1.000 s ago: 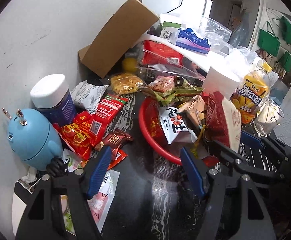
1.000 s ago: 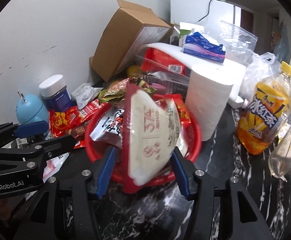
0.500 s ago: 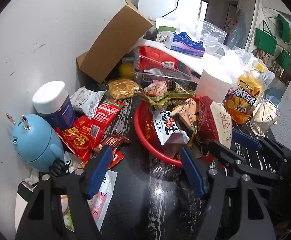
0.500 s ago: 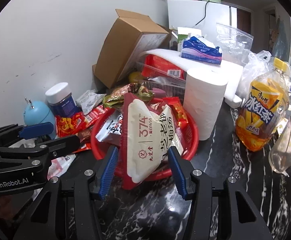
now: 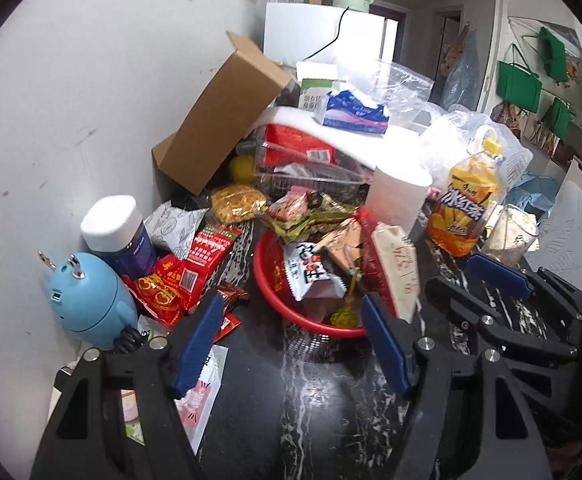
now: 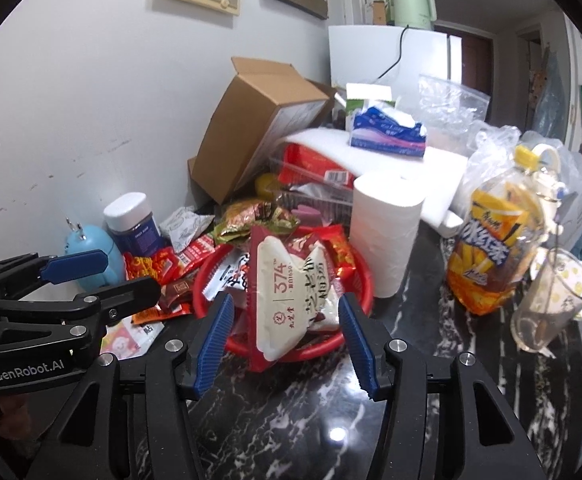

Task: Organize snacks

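Observation:
A red plastic basket (image 6: 365, 280) on the black marble table is piled with snack packets. A white and red packet (image 6: 291, 292) stands on edge at its near side, also seen as the white and red packet (image 5: 395, 268) in the left wrist view. My right gripper (image 6: 286, 304) hovers just short of it; its jaws are opening, the packet lies between them and the pads stay clear of it. My left gripper (image 5: 289, 308) is open and empty above bare table by the basket (image 5: 267, 280). Loose red snack packets (image 5: 195, 264) lie left of the basket.
A blue round gadget (image 5: 87, 304) and a white-capped jar (image 5: 119, 232) stand by the wall. A tilted cardboard box (image 5: 219, 120) is behind. A paper roll (image 6: 387, 236), an iced tea bottle (image 6: 491, 248) and a glass (image 6: 547, 304) stand to the right.
Both grippers have drawn back and up from the basket. The white and red packet stays in the basket, and the gap between it and the right pads has grown.

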